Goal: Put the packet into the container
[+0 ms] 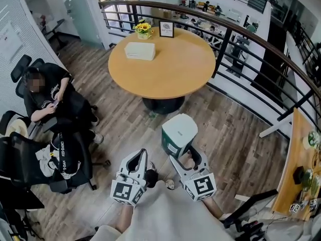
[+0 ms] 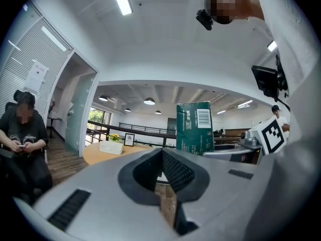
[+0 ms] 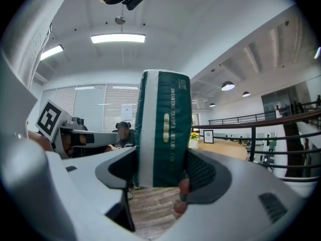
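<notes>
Overhead, head view: right tongs (image 1: pixel 186 157) clamp an upright green-and-white packet (image 1: pixel 179 132) above the floor (image 1: pixel 225 129), nearer than the round bench (image 1: pixel 170 69); left tongs (image 1: pixel 142 155) sit just left. Left gripper view: jaws together, nothing between them; packet (image 2: pixel 195 127) to the right. Right gripper view: jaws pressed against the packet's (image 3: pixel 163 129) sides.

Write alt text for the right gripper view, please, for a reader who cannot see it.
The right gripper clamps an upright green-and-white packet between its jaws, above a wooden floor. Behind it at the right stand a round wooden table and a dark railing.
</notes>
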Tool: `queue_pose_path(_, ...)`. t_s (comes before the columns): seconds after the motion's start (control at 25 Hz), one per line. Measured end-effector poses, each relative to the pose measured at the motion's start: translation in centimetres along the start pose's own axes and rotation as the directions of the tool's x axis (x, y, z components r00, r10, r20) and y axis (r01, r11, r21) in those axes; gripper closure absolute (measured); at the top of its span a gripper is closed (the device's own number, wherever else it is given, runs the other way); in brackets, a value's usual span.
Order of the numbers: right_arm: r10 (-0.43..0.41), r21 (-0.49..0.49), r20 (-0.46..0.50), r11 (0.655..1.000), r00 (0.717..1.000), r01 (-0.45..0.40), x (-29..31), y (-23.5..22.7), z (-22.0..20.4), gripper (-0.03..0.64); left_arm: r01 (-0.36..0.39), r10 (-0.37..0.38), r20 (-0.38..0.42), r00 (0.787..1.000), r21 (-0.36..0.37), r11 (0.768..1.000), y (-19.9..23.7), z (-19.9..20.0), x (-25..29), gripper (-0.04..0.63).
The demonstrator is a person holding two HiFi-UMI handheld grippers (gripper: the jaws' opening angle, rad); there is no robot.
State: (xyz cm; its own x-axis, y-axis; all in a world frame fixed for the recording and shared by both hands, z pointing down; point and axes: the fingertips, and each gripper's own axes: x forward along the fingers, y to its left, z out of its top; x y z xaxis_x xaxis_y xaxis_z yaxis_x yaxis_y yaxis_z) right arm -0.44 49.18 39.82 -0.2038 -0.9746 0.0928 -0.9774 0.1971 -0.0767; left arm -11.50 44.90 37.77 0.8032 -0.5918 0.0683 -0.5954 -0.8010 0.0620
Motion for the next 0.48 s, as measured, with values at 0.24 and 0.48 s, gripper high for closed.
queue_pose_path(0.24, 0.005, -0.014, 0.007, 1.000, 1.000, -0.005, 1.7, -1.3, 0.5, 0.310, -0.008, 0.008, 0.013, 1.000, 0.000, 1.000, 1.2, 0.4, 1.8, 0.591)
queue_pose_path(0.48, -0.018, -0.018, 0.020, 1.000, 1.000, 0.018, 3.9, -3.4, 0.7, 0.310, 0.012, -0.012, 0.028, 1.000, 0.006, 1.000, 2.5, 0.5, 4.9, 0.591)
